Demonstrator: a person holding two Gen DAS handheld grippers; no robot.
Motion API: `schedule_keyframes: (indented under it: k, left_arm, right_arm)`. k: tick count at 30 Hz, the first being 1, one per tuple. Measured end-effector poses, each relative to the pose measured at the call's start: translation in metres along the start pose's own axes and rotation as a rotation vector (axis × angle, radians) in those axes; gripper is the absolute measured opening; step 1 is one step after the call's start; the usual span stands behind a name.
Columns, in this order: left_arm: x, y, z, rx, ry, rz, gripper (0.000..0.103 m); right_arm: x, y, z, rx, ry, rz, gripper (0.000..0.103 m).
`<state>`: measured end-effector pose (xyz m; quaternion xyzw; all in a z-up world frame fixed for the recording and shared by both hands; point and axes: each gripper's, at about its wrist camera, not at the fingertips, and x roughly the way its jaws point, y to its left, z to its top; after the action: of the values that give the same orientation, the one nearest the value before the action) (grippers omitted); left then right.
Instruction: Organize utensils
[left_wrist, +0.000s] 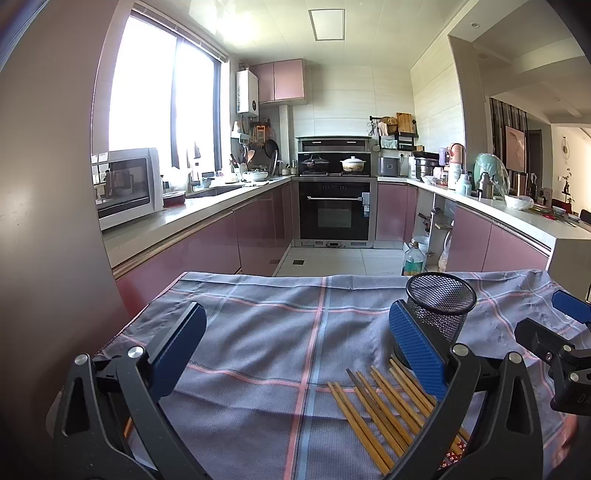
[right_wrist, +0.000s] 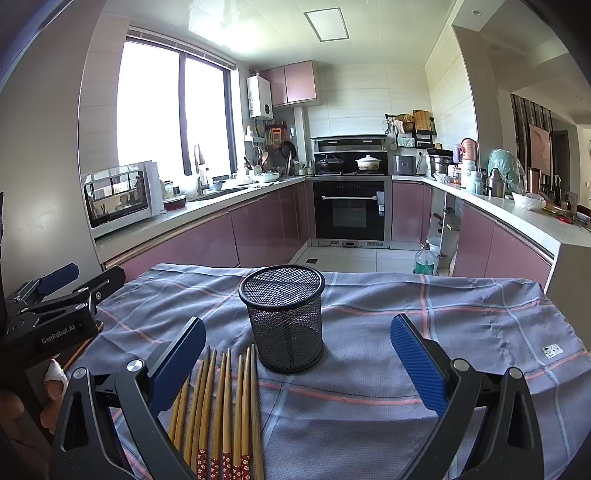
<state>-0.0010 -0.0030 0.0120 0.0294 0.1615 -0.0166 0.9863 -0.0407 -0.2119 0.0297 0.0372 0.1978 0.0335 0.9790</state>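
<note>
Several wooden chopsticks with red flowered ends lie side by side on a grey checked cloth. A black mesh cup stands upright and empty just beyond their tips. My right gripper is open, low over the cloth, with the cup between and ahead of its fingers and the chopsticks by its left finger. In the left wrist view the chopsticks lie under the right finger of my open left gripper, and the cup stands behind that finger. The right gripper shows at the right edge there.
The cloth covers a small table whose far edge drops to a tiled kitchen floor. A plastic bottle stands on the floor beyond. Pink cabinets and counters run along both sides, with an oven at the back. A hand holds the left gripper.
</note>
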Motion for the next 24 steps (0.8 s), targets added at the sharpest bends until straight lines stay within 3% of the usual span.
schedule_keyframes:
  k: [24]
  left_arm:
    - [0.0047, -0.0013, -0.0071, 0.001, 0.014, -0.018, 0.098]
  right_arm:
    - [0.004, 0.0, -0.0031, 0.002, 0.017, 0.028, 0.097]
